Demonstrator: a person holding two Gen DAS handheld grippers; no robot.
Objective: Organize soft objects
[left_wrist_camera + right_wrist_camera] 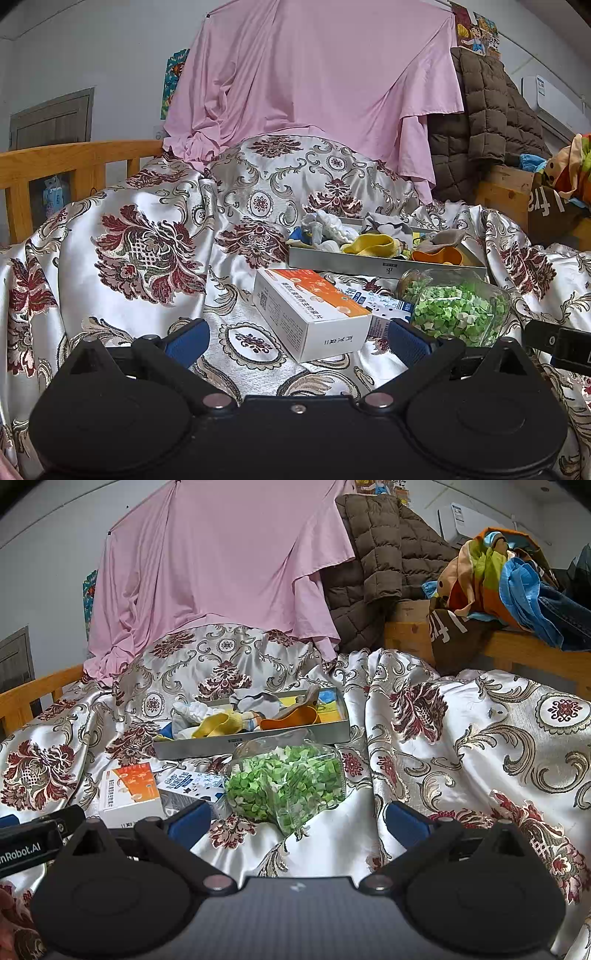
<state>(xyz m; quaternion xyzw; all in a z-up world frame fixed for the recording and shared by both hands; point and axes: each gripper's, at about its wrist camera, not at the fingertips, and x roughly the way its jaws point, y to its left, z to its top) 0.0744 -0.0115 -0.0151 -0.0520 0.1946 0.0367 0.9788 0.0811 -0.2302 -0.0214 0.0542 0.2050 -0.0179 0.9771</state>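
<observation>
A grey metal tray point(343, 263) point(207, 748) rests on the patterned satin bedspread point(147, 236) point(461, 738). It holds several socks: a yellow one point(373, 244) point(212, 724), an orange one point(439, 254) point(291, 716), white ones point(334, 225) point(192, 709) and a grey one point(388, 223). My left gripper point(295, 339) hovers open near the front, with the white and orange box point(310, 310) point(133, 794) between its blue pads. In the right wrist view my right gripper point(297, 821) is open just behind a clear bag of green paper stars point(284, 782) point(458, 306).
A blue and white carton point(192, 782) point(384, 306) lies between the box and the bag. A pink sheet point(314, 81) drapes the headboard, beside a brown quilted jacket point(484, 107). Wooden rails point(55, 162) run along the left; a clothes pile point(509, 576) sits on the right shelf.
</observation>
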